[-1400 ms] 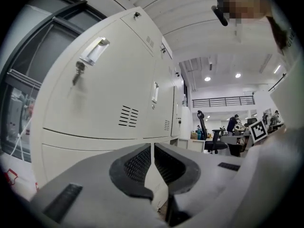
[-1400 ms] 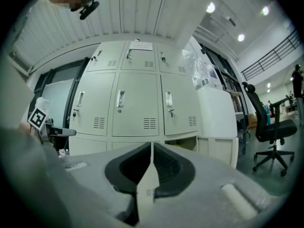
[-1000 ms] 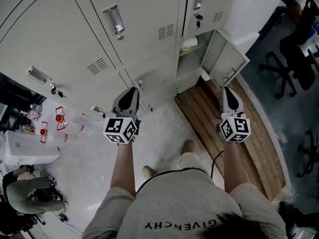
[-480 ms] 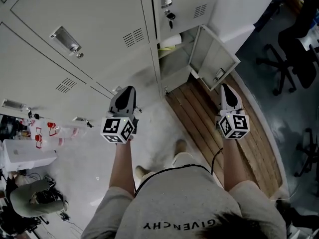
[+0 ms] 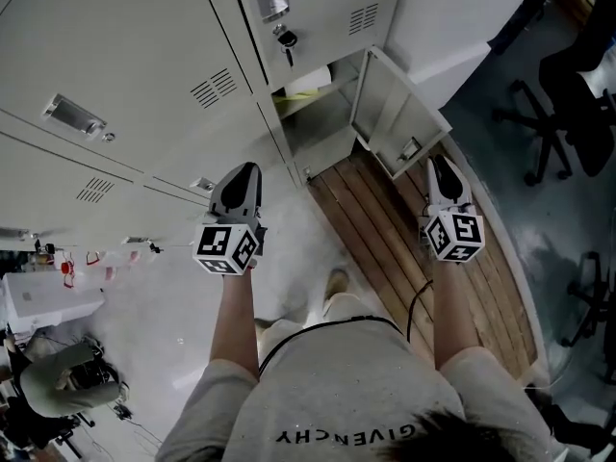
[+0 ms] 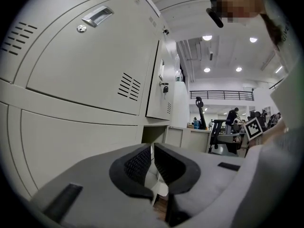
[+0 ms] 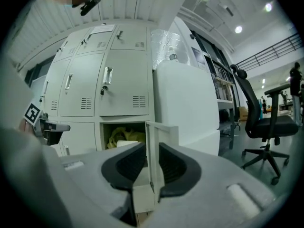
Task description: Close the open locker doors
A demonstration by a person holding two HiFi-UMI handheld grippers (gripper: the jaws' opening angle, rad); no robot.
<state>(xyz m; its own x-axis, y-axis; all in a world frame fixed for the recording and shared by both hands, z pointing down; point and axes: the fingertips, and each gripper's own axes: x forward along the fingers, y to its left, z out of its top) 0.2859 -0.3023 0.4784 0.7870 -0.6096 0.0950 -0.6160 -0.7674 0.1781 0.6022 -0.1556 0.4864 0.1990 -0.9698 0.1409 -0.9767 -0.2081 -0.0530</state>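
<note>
1. Your left claw [image 5: 241, 176] sits low in front of the closed locker fronts [image 5: 125, 56], pointing about level. In the left gripper view its pads are all but together, with only a thin slit between them and nothing in it.
2. Your right claw [image 5: 440, 166] is out to the right, over the wooden boards [image 5: 385, 229] on the floor, with its tip near the free edge of the open locker door [image 5: 397, 114].
3. The right claw's jaws have just been opening and stand part open. In the right gripper view the door's edge shows upright in the gap between them. The pads do not press on it, and you cannot tell whether it lies between the pads or just beyond them.
4. The open door belongs to the bottom compartment [image 5: 322, 138] at the right end of the locker bank. It is hinged on its right side and swung well out toward you.
5. Yellow stuff [image 7: 118, 134] lies inside that compartment.
6. The door just above it is shut, with a key in its lock [image 5: 286, 38].
7. An office chair [image 5: 558, 94] stands well apart on the dark floor to the right.
</note>
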